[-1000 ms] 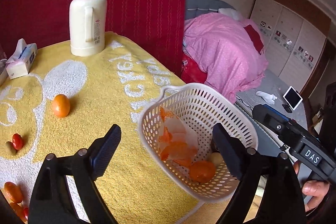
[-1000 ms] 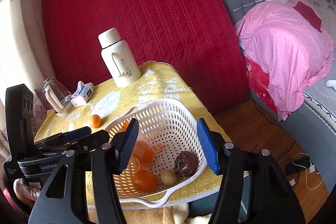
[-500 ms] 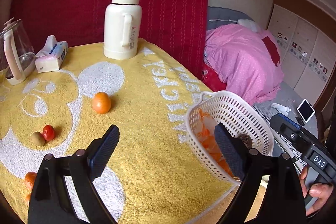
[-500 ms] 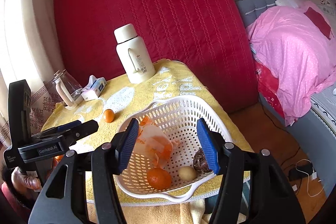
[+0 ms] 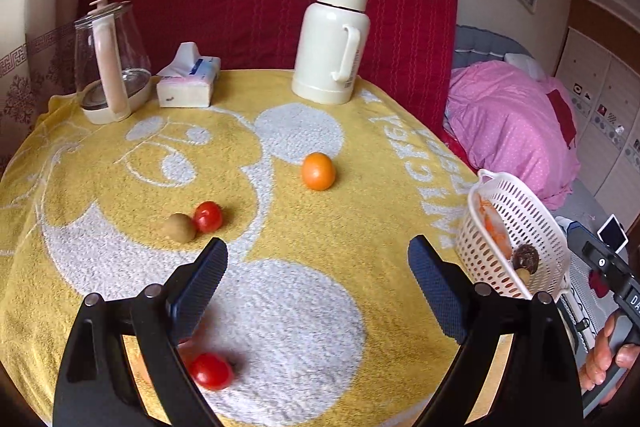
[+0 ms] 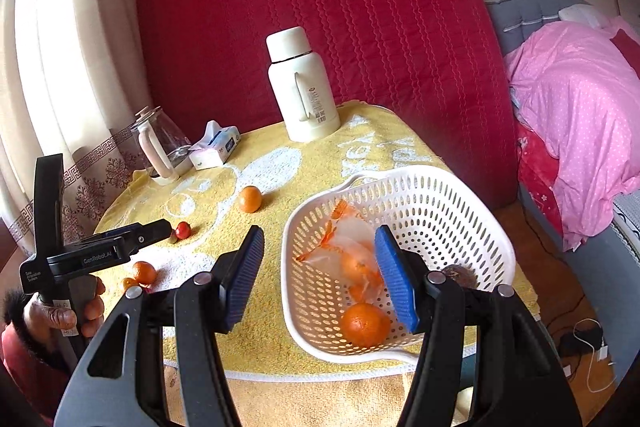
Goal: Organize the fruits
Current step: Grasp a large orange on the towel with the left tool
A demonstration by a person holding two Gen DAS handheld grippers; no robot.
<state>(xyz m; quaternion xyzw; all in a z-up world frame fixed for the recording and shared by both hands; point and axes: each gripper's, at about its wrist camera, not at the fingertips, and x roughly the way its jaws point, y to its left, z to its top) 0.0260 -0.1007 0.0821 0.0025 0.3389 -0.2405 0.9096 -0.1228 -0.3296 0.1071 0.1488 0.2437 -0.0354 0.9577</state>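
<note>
Altogether, two red tomatoes (image 5: 208,216), one brown kiwi (image 5: 179,227) and one orange (image 5: 318,171) are seen left of the white perforated plastic basket (image 6: 460,211); both grippers (image 5: 316,291) (image 6: 320,273) are held level, jaws apart.

Thermos (image 5: 334,43), kettle (image 5: 110,57), tissue box (image 5: 189,81).

Left gripper (image 5: 316,285) held level with jaws spread wide and nothing gripped, right gripper (image 6: 320,273) likewise parted and unloaded, each handle clasped by a hand.
</note>
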